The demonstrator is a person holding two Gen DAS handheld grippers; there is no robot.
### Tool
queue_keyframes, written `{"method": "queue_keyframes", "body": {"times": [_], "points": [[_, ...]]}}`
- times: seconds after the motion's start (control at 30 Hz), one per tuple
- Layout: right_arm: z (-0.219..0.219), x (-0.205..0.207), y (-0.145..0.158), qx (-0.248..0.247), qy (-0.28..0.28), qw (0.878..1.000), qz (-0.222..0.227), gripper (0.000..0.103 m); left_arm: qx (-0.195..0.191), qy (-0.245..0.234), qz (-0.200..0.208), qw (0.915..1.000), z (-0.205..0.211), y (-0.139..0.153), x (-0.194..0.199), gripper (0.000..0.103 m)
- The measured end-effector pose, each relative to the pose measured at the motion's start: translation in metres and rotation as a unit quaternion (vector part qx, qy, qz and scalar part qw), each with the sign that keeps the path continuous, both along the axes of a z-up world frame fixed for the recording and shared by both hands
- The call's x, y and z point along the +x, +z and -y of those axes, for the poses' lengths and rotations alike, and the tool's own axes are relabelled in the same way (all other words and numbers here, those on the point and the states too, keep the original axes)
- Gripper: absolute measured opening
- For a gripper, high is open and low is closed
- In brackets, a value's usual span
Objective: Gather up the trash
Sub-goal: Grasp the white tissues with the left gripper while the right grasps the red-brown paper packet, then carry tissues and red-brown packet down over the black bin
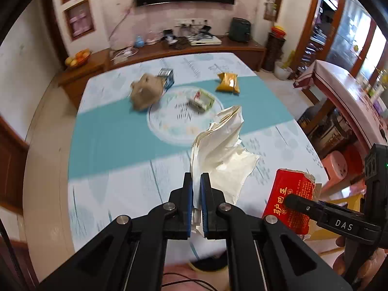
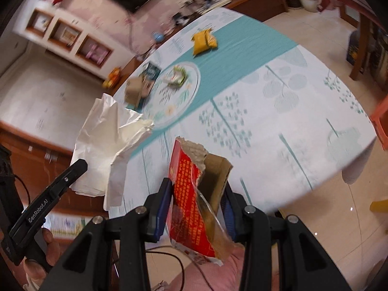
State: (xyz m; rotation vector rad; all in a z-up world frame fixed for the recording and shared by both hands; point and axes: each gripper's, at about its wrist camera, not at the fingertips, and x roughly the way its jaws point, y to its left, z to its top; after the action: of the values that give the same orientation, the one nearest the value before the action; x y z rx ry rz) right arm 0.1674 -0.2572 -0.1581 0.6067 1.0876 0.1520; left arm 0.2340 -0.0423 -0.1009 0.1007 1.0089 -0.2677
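Tissue (image 1: 223, 145), white & crumpled, sits pinched btwn the blue pads of the left gripper (image 1: 196, 184) at lower centre of the left wrist view; jaws pressed nearly together on its lower end, rest of the sheet fans up and to the right, clear of the table (image 1: 109, 150). Same tissue shows at centre left of the right wrist view, w/ the left gripper's dark finger just below it.

Right gripper (image 2: 197, 189) at lower centre of its own view clamps a torn red carton (image 2: 189, 203), jaws set wide enough for the box width, pads touching both sides. Carton has a ragged top edge, brown cardboard inside visible. In the left wrist view it shows at lower right, held off the table edge.

Rest of the trash lies on the table, upper-mid frame in the left view: brown crumpled paper bag (image 1: 145, 92) touching a blue box (image 1: 167, 77) behind it, green-white packet (image 1: 201, 100) on the round printed patch at centre, yellow pouch (image 1: 228, 83) well apart to the right. All blurred, labels unreadable. Tablecloth is pale w/ a teal band across.
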Motion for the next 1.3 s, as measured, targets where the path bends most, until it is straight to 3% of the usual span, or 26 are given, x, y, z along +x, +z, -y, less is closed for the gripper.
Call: {"method": "queue_keyframes", "body": {"times": [0.17,0.4,0.63,0.83,1.0,1.17,1.3], "points": [[0.008,-0.045,-0.008,-0.004,0.050,0.999,-0.006,0.039,-0.007,0.049,-0.019,0.9986,0.003,-0.015,-0.068,0.004],[0.013,-0.096,-0.026,-0.007,0.080,0.996,-0.036,0.038,0.003,0.069,-0.060,0.9958,0.011,-0.040,-0.138,0.004],[0.002,-0.127,-0.078,-0.002,0.091,0.992,-0.090,0.038,0.020,0.074,-0.109,0.9911,0.008,-0.085,-0.184,0.004],[-0.012,-0.133,-0.157,-0.007,0.076,0.987,-0.140,0.038,0.020,0.080,-0.163,0.9832,-0.001,-0.165,-0.195,0.004],[-0.022,-0.125,-0.229,-0.045,0.065,0.984,-0.159,0.039,0.030,0.092,-0.193,0.9764,-0.015,-0.263,-0.192,0.004],[-0.025,-0.114,-0.303,-0.063,0.049,0.980,-0.180,0.039,0.037,0.085,-0.197,0.9760,-0.017,-0.347,-0.180,0.005],[-0.027,-0.104,-0.341,-0.061,0.033,0.978,-0.196,0.041,0.027,0.082,-0.197,0.9767,-0.014,-0.390,-0.168,0.006]]}}
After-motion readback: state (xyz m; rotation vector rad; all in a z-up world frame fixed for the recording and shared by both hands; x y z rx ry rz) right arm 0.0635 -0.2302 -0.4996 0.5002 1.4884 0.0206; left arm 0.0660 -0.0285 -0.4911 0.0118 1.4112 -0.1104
